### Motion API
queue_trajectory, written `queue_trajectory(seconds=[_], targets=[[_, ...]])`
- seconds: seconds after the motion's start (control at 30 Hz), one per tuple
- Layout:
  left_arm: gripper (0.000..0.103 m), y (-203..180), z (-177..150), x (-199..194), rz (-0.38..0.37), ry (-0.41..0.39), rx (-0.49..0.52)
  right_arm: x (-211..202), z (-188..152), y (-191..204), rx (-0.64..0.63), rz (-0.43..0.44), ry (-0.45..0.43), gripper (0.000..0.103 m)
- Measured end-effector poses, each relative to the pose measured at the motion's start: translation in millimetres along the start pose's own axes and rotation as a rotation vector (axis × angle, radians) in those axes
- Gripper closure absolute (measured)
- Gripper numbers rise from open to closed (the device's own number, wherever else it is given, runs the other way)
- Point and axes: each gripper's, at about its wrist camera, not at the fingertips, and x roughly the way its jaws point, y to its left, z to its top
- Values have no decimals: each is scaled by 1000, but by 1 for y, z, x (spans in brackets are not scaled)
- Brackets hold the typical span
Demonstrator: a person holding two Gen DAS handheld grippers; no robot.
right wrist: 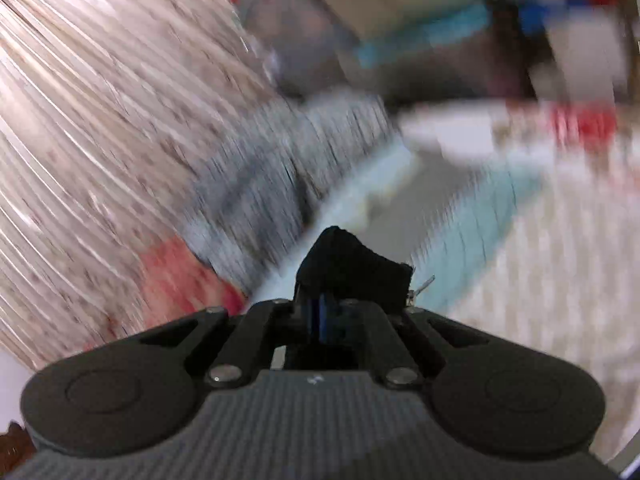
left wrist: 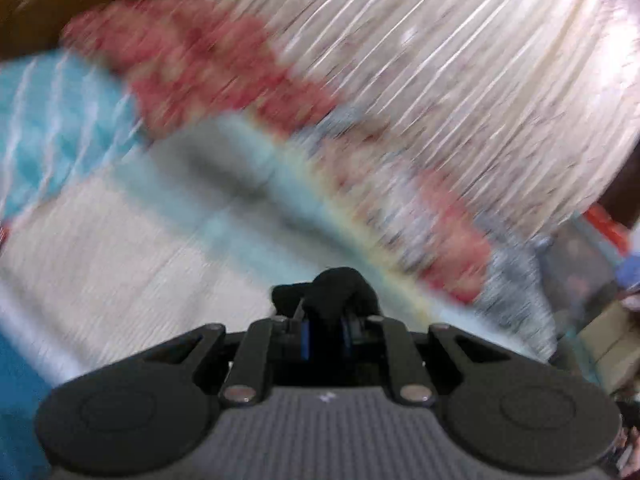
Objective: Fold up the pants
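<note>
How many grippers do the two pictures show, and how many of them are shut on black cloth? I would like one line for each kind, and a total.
Grippers shut on black cloth: 2, the left gripper on black cloth and the right gripper on black cloth.
Open grippers: 0
Total grippers: 2

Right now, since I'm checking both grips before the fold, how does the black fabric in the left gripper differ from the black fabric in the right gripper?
The left gripper pinches a rounded, bunched lump of black fabric. The right gripper pinches a flatter black fabric flap that rises to a point and ends in a frayed edge with a loose thread. The left bunch sits centred over the fingers; the right flap spreads off to one side. Both grippers are shut on the cloth, over a blurred bedspread.
</note>
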Motion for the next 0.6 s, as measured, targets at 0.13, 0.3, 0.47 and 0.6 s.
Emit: queue_trajectory(seconds=[0.13, 0.3, 0.47, 0.6], targets=[[91, -34, 9, -31, -106, -95, 105, -61, 36, -8, -12, 72, -100, 97], [90, 3, -61, -54, -106, 3, 79, -94, 7, -70, 31, 45, -40, 97], [90, 74, -183, -38, 49, 285, -45, -79, -69, -161, 91, -187, 139, 97], [83, 109, -226, -38, 69, 366, -184, -79, -114, -210, 201, -350, 198, 88]])
